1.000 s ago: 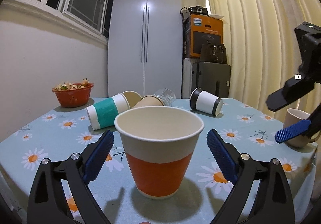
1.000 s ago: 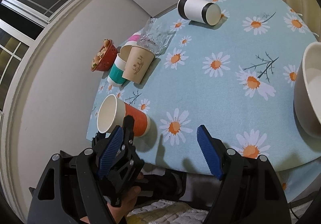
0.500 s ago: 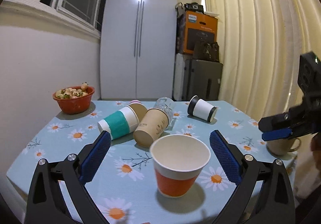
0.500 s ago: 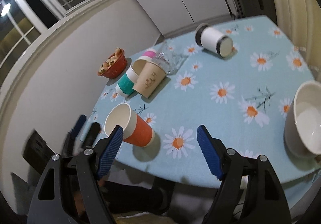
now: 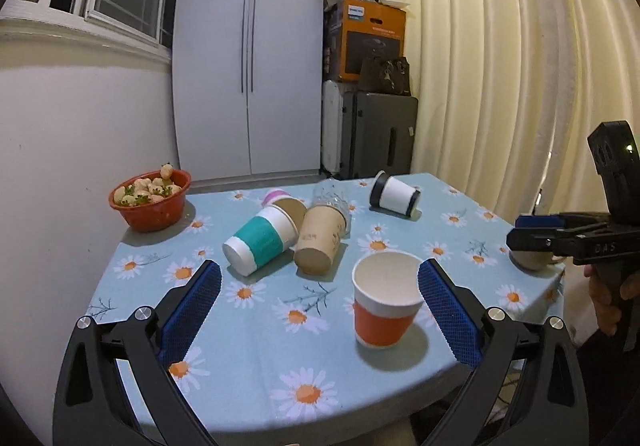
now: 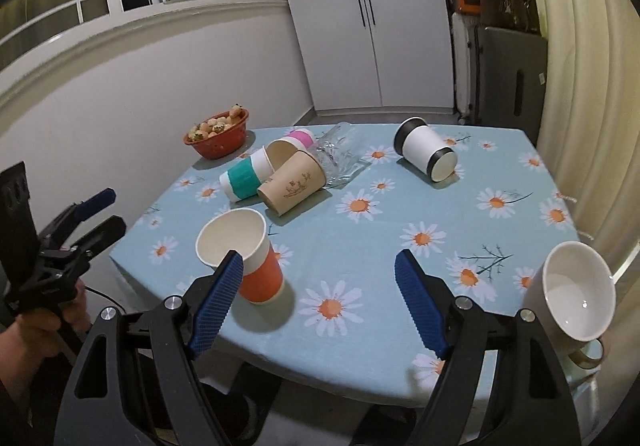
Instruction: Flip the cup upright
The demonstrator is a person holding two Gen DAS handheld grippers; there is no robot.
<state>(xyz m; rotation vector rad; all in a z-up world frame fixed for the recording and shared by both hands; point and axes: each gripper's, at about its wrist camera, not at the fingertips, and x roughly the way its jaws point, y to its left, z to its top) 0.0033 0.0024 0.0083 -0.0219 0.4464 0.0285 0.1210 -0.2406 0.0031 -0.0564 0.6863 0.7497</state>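
An orange-and-white paper cup (image 5: pixel 385 299) stands upright near the front edge of a daisy-print tablecloth (image 5: pixel 264 342), open mouth facing up, long axis vertical. The left gripper (image 5: pixel 319 310) is spread wide and holds nothing; its blue pads (image 5: pixel 448 316) sit apart from the cup. The right gripper (image 6: pixel 318 300) is also wide open and empty. Behind, a teal-banded cup (image 5: pixel 260 240), a brown paper cup (image 5: pixel 320 238) and a black-rimmed white cup (image 5: pixel 394 193) lie on their sides.
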